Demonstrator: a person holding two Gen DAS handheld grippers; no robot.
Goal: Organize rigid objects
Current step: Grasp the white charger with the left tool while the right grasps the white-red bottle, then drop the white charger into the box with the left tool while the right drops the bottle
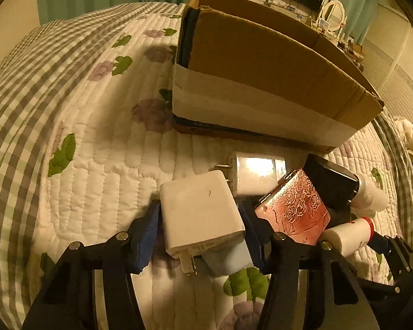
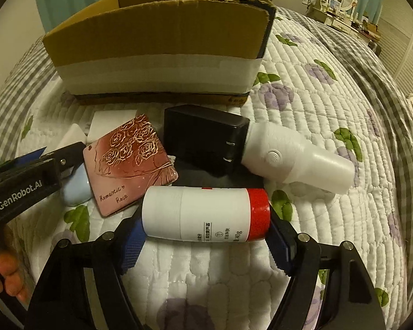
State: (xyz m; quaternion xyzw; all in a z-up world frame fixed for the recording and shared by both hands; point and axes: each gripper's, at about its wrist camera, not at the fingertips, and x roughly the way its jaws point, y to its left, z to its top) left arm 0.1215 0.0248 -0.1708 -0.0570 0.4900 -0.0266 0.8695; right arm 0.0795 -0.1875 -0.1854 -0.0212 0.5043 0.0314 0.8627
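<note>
I am working over the quilted bed [image 1: 90, 143], going left to right. My left claw [image 1: 199, 228] is bracketing the white charger [image 1: 201, 214] at about 6 o'clock in the left wrist view; the blue pads are sitting at its flanks, and I cannot tell whether they are pressing yet. It looks like a stiff, smooth plastic block, light, so I would squeeze the flat sides and stay off the prongs poking out at its near end. A pale blue object [image 1: 228, 258] is lying just under it.

At 12 o'clock the cardboard box [image 1: 261, 82] is standing open-topped, presumably where things go. Just right of the charger, a second white plug [image 1: 257, 176], the pink rose tin [image 2: 132, 165] and the black adapter [image 2: 203, 143] are crowding together, touching or overlapping. The tin looks thin and slick, so I would grip it by its edges.

My right claw [image 2: 206, 242] is spread wide around the white bottle with red cap [image 2: 206, 214], lying sideways at 6 o'clock in the right wrist view, the pads at either end. Round and glossy, it may roll or squirt out. Beyond it, at 2 o'clock, a white handheld device [image 2: 294, 159] is lying against the adapter.
</note>
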